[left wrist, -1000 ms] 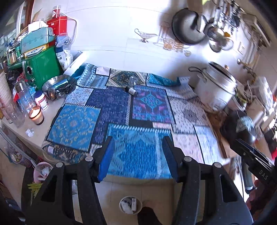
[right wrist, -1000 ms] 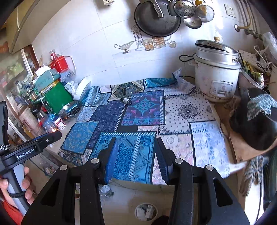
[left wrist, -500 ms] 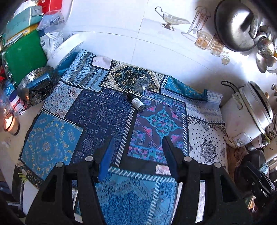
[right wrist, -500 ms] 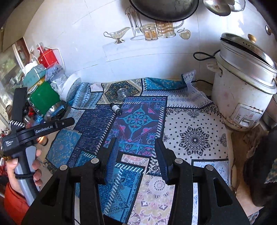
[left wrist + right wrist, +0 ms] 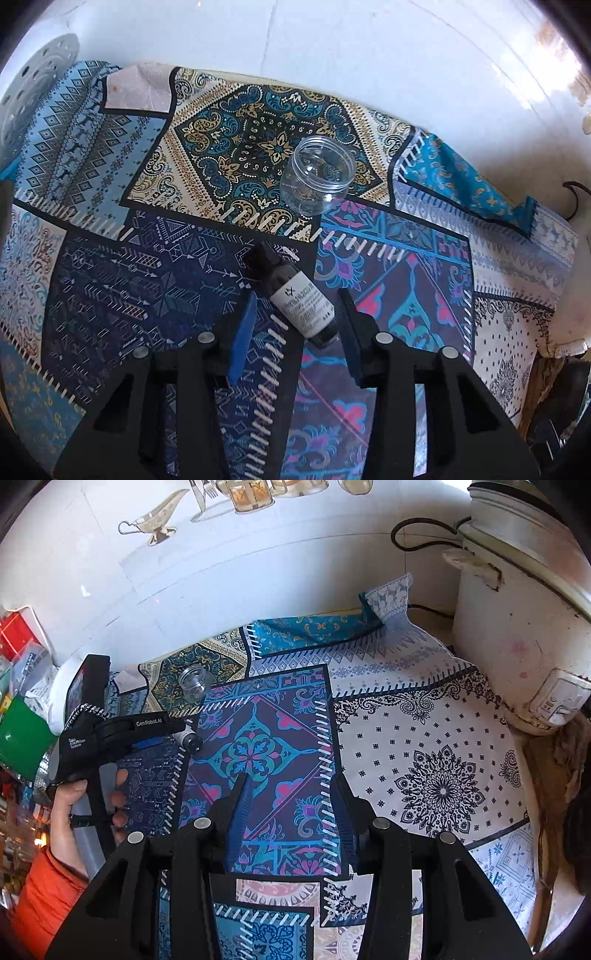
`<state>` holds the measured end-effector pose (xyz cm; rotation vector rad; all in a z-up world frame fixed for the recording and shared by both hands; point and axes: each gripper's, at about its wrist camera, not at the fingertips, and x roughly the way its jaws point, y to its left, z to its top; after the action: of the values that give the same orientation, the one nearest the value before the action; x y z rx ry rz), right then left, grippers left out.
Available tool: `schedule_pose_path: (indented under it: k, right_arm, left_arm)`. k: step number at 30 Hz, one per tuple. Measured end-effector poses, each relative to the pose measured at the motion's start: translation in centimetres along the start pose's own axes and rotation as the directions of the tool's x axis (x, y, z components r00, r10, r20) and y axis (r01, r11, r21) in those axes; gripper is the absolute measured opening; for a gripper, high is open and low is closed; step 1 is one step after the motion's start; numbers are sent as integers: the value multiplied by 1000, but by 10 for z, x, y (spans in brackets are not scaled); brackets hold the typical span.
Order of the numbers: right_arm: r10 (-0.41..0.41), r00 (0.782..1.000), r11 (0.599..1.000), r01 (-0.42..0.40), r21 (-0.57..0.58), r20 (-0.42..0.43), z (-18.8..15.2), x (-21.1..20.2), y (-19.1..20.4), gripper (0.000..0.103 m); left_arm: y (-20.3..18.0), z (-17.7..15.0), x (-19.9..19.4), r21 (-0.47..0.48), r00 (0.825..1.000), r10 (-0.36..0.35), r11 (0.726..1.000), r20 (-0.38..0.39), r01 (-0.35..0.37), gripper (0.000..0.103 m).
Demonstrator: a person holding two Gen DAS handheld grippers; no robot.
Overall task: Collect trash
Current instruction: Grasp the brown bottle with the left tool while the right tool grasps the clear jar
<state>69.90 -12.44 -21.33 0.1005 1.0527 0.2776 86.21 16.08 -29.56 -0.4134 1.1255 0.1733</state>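
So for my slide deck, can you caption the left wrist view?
Left hand-held gripper closing around a small dark labelled bottle lying on the patchwork cloth, an open clear jar just beyond.

1. The right gripper [image 5: 291, 794] hangs over the patchwork cloth [image 5: 424, 746], jaws apart with nothing between them.
2. A hand [image 5: 70, 812] in an orange sleeve [image 5: 44, 893] holds the left gripper [image 5: 159, 736] over a small dark bottle [image 5: 189, 738].
3. A clear jar [image 5: 192, 683] stands beyond it.
4. A white rice cooker [image 5: 517, 627] stands at the right.
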Motion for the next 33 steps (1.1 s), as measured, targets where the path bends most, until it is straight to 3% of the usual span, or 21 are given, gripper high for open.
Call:
schedule_pose_path:
  k: [4,9,13,17,21,25,30,33]
  right_arm:
    - [11,999,999,-12,-30,-36,13,21,11,40]
    - [66,996,993,-71,-92,-53,44,47,42,40]
    - [131,989,981,-139,-134,-65,70,78,78,59]
    - [159,984,969,-171,-178,-84,92,120,118,62]
    - [138,985,972,-155,-179,-102,105,167,147,61]
    - [119,982,985,-136,-107,-145,113,212,159,61]
    - [56,990,991,-72,-116,-130,114,231,170,61]
    - [27,989,988,-48,-144,-146,112,237,174,53]
  left_arm:
    - [9,4,11,-36,1000,-8,999,-3,7,32]
    - [26,-3,4,6,1000,-17,1000,9,17,27]
    - [56,-3,-7,3,1000,-19,1000,5,19,27]
    - [92,-1,-24,-13,1000,-18,1000,22,18,27]
    - [113,-2,-44,2,998,-9,1000,61,9,27]
    - [126,-3,-55,18,997,-10,1000,83,9,27]
    - [134,-3,-60,36,996,-29,999,85,26,27]
    - [130,-3,-63,50,995,-33,998,93,29,27]
